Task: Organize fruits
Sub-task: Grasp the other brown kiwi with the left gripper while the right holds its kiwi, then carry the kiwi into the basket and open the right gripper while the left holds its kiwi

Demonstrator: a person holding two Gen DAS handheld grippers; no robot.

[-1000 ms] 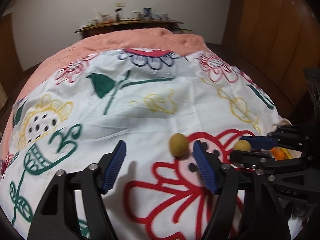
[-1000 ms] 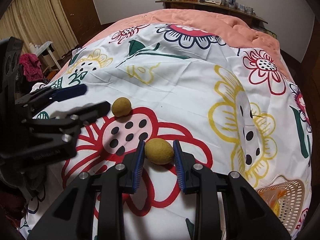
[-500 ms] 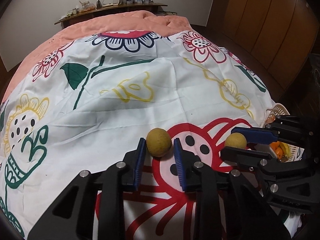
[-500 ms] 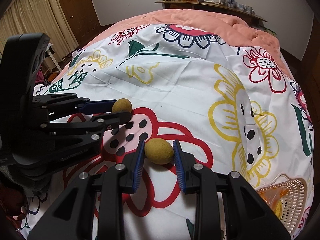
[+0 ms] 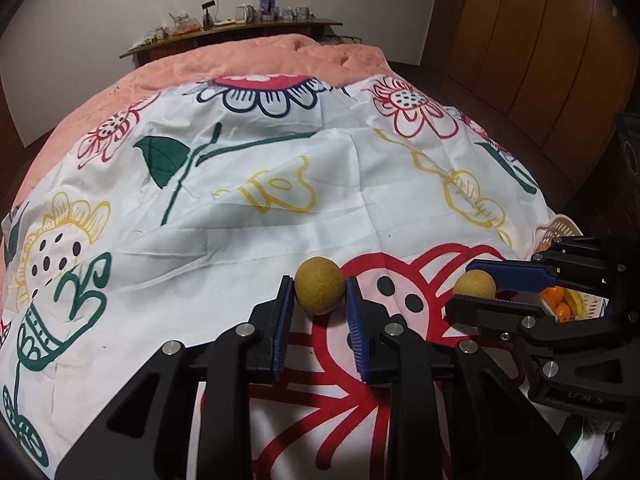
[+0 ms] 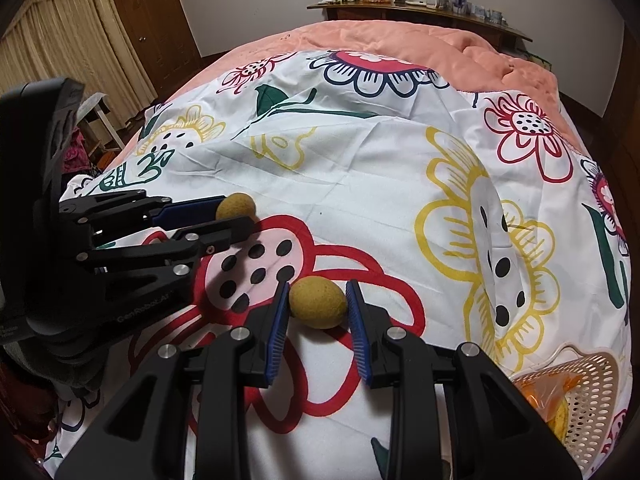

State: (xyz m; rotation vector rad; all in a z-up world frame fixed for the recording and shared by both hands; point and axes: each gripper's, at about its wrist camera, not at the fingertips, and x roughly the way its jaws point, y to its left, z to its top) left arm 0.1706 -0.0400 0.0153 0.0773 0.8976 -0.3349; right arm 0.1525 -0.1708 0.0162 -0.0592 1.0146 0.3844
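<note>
Each claw is clamped on 1 fruit on the bed (image 5: 280, 216): left claw (image 5: 320, 300) on fruit (image 5: 319, 291), right claw (image 6: 318, 300) on fruit (image 6: 318, 302), likely bound for the basket (image 6: 588, 392).

Home bedroom. A bed (image 5: 256, 64) with salmon quilt and flower-print sheet (image 6: 360, 160) filled the room; beyond its far end stood a cluttered wooden shelf (image 5: 240, 34); curtains (image 6: 60, 52) and wooden door (image 6: 154, 20) to its left.

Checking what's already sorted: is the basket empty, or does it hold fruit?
Not empty. The basket holds orange and yellow fruit, seen in both views through its open top at the sheet's edge.
</note>
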